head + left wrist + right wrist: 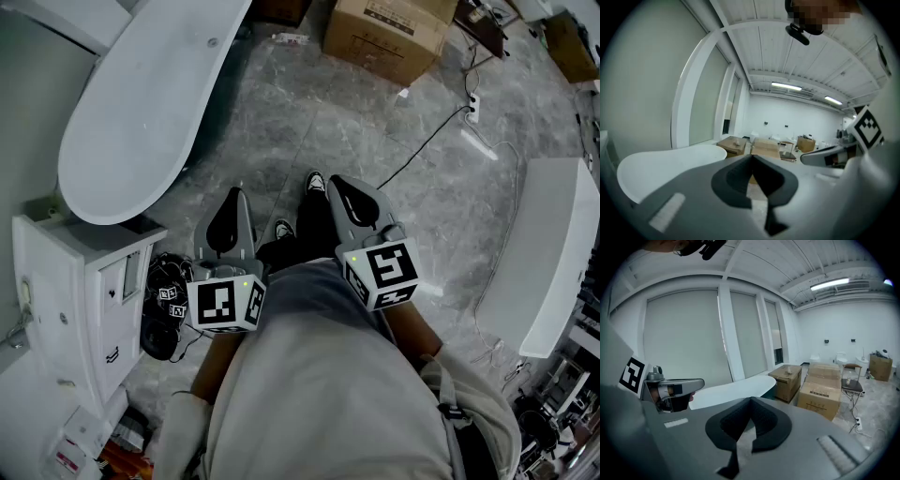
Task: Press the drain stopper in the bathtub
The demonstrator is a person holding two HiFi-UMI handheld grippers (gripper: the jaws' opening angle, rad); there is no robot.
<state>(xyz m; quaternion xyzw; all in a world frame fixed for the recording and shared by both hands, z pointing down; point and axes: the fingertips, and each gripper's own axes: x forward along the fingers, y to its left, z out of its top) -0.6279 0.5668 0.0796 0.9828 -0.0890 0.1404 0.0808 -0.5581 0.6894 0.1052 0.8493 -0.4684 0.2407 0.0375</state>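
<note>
Person stands on a grey marble floor [309, 122] with a pair of tongs in each hand, both drawn in near the waist. The left tongs [234, 192] and the right tongs [336, 181] point forward, away from the body. Each gripper view shows the dark pads closed tip to tip, with nothing between them.

The bathtub [141, 112], a long white oval, lies at the far left, well apart from both tools and beyond a white cabinet [75, 281] at the near left. What may be the drain stopper [214, 42] shows as a small round dot toward the tub's far end, too small to be sure. A cardboard box [384, 33] sits on the far side, and a cable [427, 145] trails across the floor to the right.

The press has not begun, and the step in hand appears to be the approach. To do it well, the person would likely need to move left and forward to the tub's side, keeping clear of the cabinet. From there the person would lean over the rim and bring one pair of tongs straight down onto the middle of the stopper. Closed tips suit the job, since they give a single firm point. A push off-centre could skid on the smooth surface or tilt the stopper rather than seat it
</note>
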